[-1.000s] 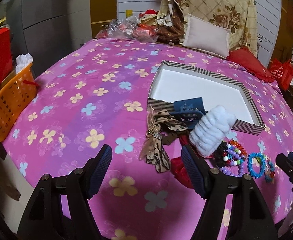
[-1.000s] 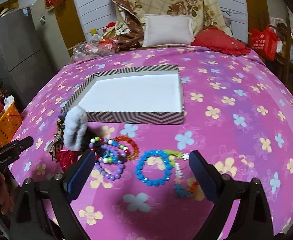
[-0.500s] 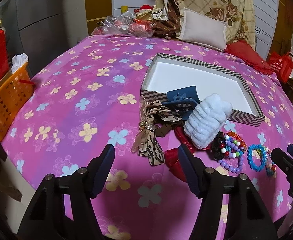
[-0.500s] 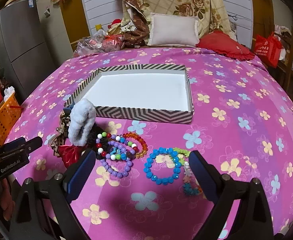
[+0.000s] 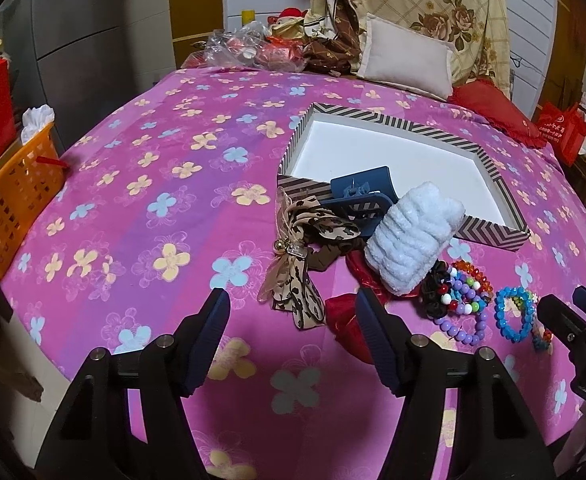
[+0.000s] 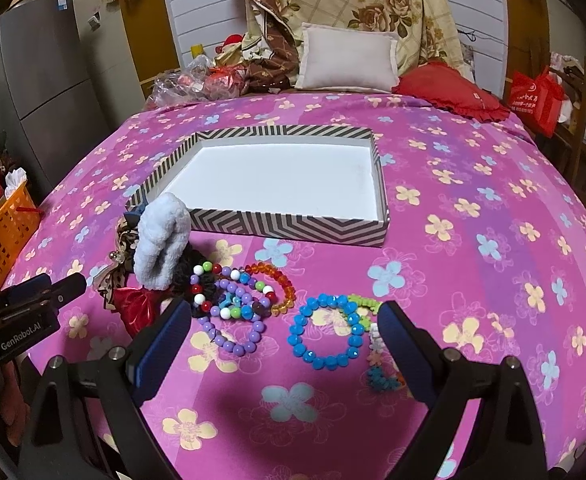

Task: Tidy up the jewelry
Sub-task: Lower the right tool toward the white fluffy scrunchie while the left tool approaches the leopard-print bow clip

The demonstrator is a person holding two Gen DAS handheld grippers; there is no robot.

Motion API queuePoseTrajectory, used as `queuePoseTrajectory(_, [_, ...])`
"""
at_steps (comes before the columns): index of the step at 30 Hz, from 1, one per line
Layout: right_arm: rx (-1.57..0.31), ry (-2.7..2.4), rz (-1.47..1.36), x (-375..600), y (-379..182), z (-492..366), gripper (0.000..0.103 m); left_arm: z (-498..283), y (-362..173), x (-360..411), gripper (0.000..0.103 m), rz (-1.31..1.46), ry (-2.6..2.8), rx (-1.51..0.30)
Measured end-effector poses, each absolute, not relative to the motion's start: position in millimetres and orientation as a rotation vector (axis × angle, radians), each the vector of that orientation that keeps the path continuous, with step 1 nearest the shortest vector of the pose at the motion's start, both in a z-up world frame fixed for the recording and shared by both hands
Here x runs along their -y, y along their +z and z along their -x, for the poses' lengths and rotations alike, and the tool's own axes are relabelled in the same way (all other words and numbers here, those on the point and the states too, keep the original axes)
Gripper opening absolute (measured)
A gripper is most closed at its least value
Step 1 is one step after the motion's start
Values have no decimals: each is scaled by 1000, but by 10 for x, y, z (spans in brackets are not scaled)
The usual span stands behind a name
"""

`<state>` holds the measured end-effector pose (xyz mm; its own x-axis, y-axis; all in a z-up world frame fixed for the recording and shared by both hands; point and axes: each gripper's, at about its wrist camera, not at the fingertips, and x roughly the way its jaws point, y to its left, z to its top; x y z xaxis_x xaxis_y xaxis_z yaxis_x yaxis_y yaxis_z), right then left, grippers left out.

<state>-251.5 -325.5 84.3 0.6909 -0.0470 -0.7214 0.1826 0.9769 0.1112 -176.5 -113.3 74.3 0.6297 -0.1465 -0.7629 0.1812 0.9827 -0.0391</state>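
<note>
A chevron-patterned box (image 6: 293, 230) with a bare white floor sits mid-bed; it also shows in the left wrist view (image 5: 493, 232). In front of it lie a white fluffy scrunchie (image 6: 161, 240), a leopard bow (image 5: 297, 264), a blue hair claw (image 5: 361, 200), a red cloth piece (image 5: 345, 320), several mixed bead bracelets (image 6: 233, 300) and a blue bead bracelet (image 6: 325, 332). My left gripper (image 5: 293, 340) is open and empty just before the bow. My right gripper (image 6: 285, 344) is open and empty, over the blue bracelet.
The bed has a pink flowered sheet (image 6: 473, 240). Pillows (image 6: 345, 60) and a plastic bag (image 6: 181, 84) lie at the head. An orange basket (image 5: 9, 200) stands off the left edge. A red bag (image 6: 533, 96) is at the far right.
Both grippers have drawn back and risen slightly, so the box and the jewelry sit farther ahead. Nothing on the bed has moved; both grippers stay open.
</note>
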Motion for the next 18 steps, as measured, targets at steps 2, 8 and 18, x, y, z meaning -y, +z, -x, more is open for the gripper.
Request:
queuePoseTrajectory(2, [-801,-128,-179,3264,831,2510,97,1765,741,1132,62,-42,-187,-870])
queuePoseTrajectory(8, [-805,-127,-174,3252,812,2471,97,1743,677,1148,62,-44,-185,-879])
queuePoseTrajectory(18, [-803,-104,-154,3176,800,2401,97,1707,627,1139,62,-42,-182,-888])
